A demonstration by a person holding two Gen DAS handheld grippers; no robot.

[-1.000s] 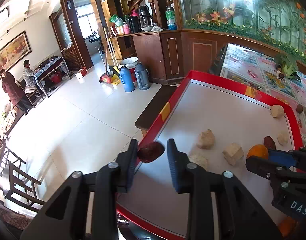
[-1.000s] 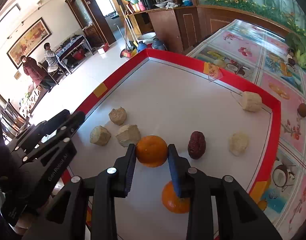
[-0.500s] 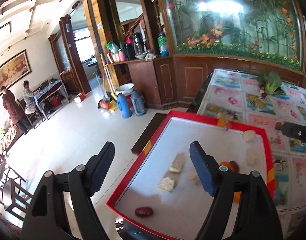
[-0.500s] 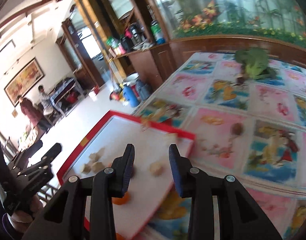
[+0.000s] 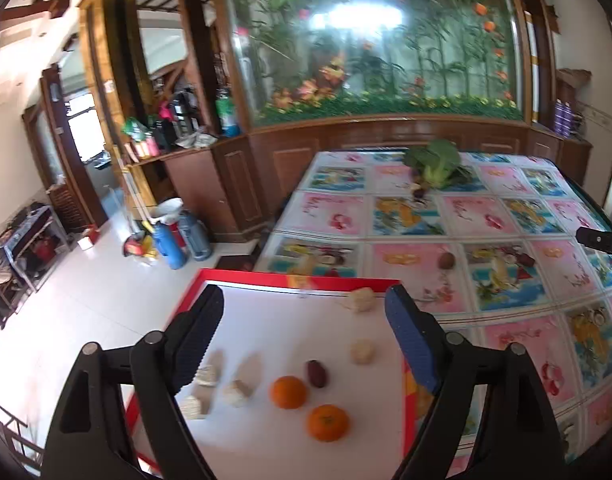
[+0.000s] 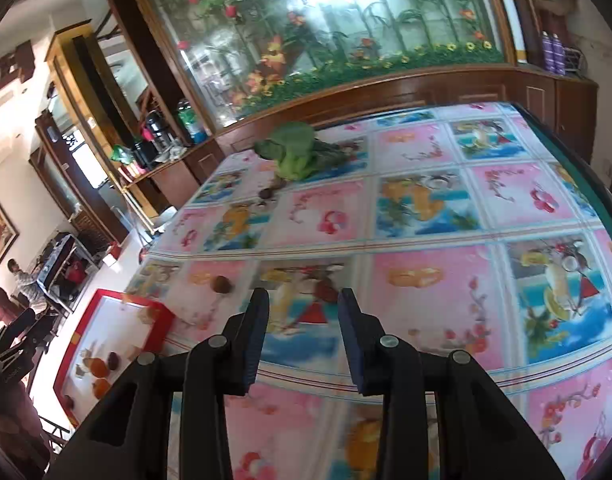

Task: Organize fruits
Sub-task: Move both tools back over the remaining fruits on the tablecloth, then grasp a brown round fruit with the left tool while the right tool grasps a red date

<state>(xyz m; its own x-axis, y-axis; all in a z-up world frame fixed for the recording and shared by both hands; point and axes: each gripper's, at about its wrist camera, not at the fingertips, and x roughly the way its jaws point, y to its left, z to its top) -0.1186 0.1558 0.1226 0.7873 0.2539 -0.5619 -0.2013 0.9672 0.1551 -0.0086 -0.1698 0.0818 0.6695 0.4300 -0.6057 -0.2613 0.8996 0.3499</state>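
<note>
Fruits: here they are, all on the red-rimmed tray (image 5: 290, 278) at the near-left corner of the table.
Left view, tray: two oranges (image 5: 288, 391) low in the middle, near each other but apart; a dark date (image 5: 317, 373) just beside the upper one.
Left view, pale pieces: three or four lumpy chunks (image 5: 237, 393) bunched at the left; two more (image 5: 362, 351) sit alone toward the right rim.
Left view, stray: a small brown fruit (image 5: 445, 260) lies off the tray on the patterned cloth (image 5: 501, 216), well apart from the rest.
Left view, left gripper (image 5: 304, 342): high over the tray, jaws wide apart, nothing between them.
Right view, right gripper (image 6: 302, 334): over the cloth, well away from the tray, jaws parted and empty.
Right view, greens (image 6: 296, 152): a leafy vegetable at the far side of the table, with small dark bits beside it, too blurred to name.
Right view, background: two people (image 6: 10, 288) at the far left of the room.
Handling, oranges: round, firm and fairly smooth, likely to roll; I'd pinch across the widest part, squarely.
Handling, date: small, wrinkled and soft; take it across its short side, gently.
Handling, chunks: light and probably crumbly; grip on flatter faces with a mild squeeze.
</note>
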